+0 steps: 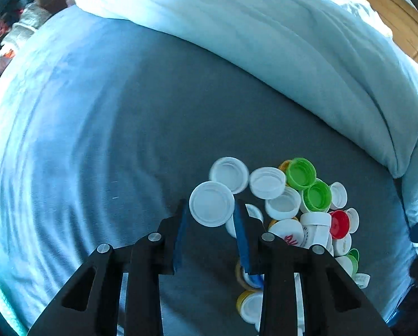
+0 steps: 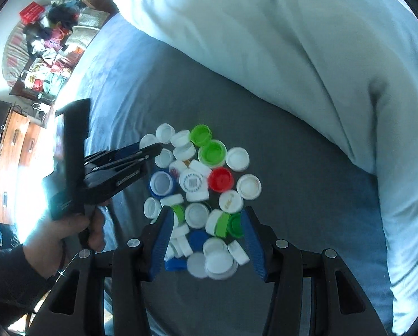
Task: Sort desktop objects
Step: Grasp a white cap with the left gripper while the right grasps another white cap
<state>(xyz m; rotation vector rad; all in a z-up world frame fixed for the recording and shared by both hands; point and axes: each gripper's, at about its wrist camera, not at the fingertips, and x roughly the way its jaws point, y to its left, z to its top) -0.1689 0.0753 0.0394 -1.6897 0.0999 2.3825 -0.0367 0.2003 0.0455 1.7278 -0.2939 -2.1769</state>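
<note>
A pile of bottle caps [image 2: 200, 184] lies on a grey bedsheet [image 2: 292, 182]: mostly white, some green, one red [image 2: 221, 179], some blue [image 2: 162, 183]. My left gripper [image 1: 210, 210] is shut on a white cap [image 1: 211, 203] at its fingertips, at the pile's left edge; it also shows in the right wrist view [image 2: 150, 151]. My right gripper [image 2: 206, 224] is open, its blue-padded fingers [image 2: 164, 240] standing either side of the near caps, holding nothing. The pile also shows in the left wrist view [image 1: 301, 204].
A pale blue folded duvet [image 2: 292, 56] lies along the far and right side of the sheet. A cluttered bench [image 2: 46, 42] and wooden cabinets [image 2: 15, 145] stand off the bed at left. The person's hand [image 2: 60, 240] holds the left gripper's handle.
</note>
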